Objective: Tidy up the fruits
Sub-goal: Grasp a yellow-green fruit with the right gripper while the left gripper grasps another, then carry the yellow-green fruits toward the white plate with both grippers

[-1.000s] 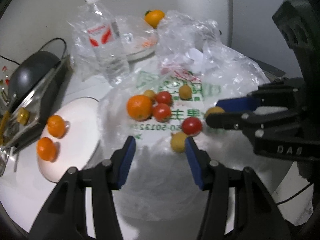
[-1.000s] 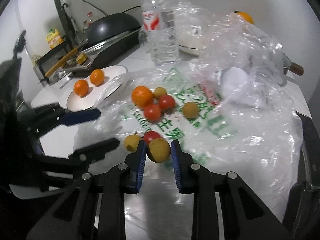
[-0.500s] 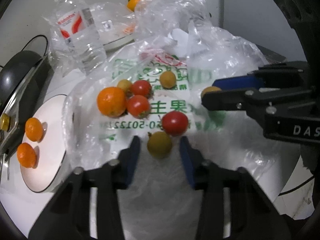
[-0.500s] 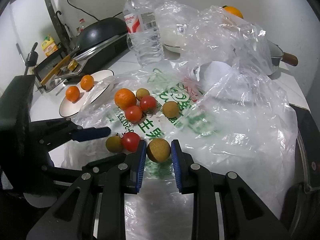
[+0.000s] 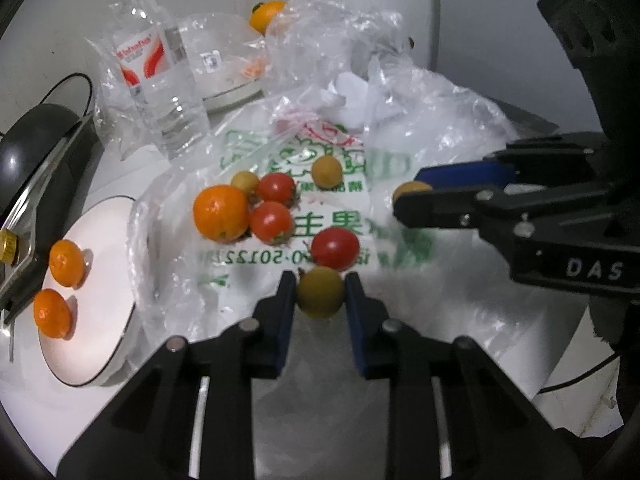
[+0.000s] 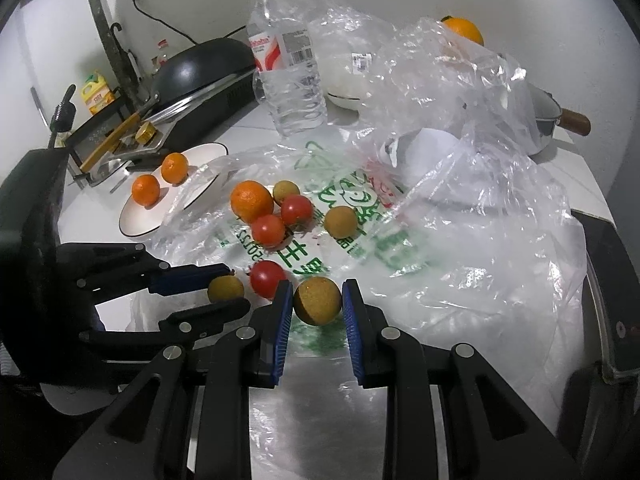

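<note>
Four oranges (image 6: 251, 201), three tomatoes (image 6: 296, 209), four brown fruits (image 6: 340, 221), one bottle (image 6: 289, 72).

Two small oranges (image 5: 59, 288) sit on a white plate (image 5: 100, 340) at the left edge. At centre frame, a larger orange (image 5: 220, 212), three red tomatoes (image 5: 272, 222) and yellow-brown round fruits (image 5: 327, 171) lie on a printed plastic bag (image 5: 360, 224).

Fruits (image 6: 251, 205) are spread on a plastic bag (image 6: 460, 240); left of it a plate (image 6: 138, 222) is set, a bottle (image 6: 288, 64) behind.
</note>
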`<state>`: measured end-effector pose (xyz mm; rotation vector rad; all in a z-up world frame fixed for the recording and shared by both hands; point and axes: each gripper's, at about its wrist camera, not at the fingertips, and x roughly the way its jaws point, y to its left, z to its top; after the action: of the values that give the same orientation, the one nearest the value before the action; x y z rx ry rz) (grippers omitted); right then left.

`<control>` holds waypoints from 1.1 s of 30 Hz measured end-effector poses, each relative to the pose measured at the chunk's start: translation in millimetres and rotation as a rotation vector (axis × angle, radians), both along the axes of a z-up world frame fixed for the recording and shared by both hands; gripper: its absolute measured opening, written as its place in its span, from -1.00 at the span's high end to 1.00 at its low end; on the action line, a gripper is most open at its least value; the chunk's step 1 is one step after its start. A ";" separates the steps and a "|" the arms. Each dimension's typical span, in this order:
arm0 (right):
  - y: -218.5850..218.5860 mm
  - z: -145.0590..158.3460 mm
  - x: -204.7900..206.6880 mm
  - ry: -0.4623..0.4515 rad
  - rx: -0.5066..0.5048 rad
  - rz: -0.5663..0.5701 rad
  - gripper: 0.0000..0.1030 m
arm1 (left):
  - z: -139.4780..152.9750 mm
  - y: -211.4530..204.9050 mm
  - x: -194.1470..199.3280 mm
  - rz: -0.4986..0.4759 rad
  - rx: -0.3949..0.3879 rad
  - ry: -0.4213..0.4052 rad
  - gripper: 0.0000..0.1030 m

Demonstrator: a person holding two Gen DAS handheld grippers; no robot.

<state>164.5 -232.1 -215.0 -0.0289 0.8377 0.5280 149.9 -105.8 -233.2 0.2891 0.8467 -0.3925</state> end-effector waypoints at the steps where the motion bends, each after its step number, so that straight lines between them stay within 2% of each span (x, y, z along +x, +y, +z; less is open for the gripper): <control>1: 1.1 1.1 -1.1 -0.003 -0.001 0.000 0.47 | 2.8 1.3 -2.0 0.000 -0.004 -0.007 0.51; 17: 29.4 26.1 -19.9 -0.049 -0.029 0.018 0.47 | 37.7 29.9 -21.6 0.015 -0.065 -0.106 0.51; 33: 73.8 40.6 -29.4 -0.076 -0.062 0.066 0.47 | 48.9 76.9 -35.7 0.075 -0.105 -0.147 0.51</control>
<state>135.0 -158.3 -174.3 -0.1330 0.7802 0.5600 114.3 -28.8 -184.3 0.1855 0.6886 -0.3408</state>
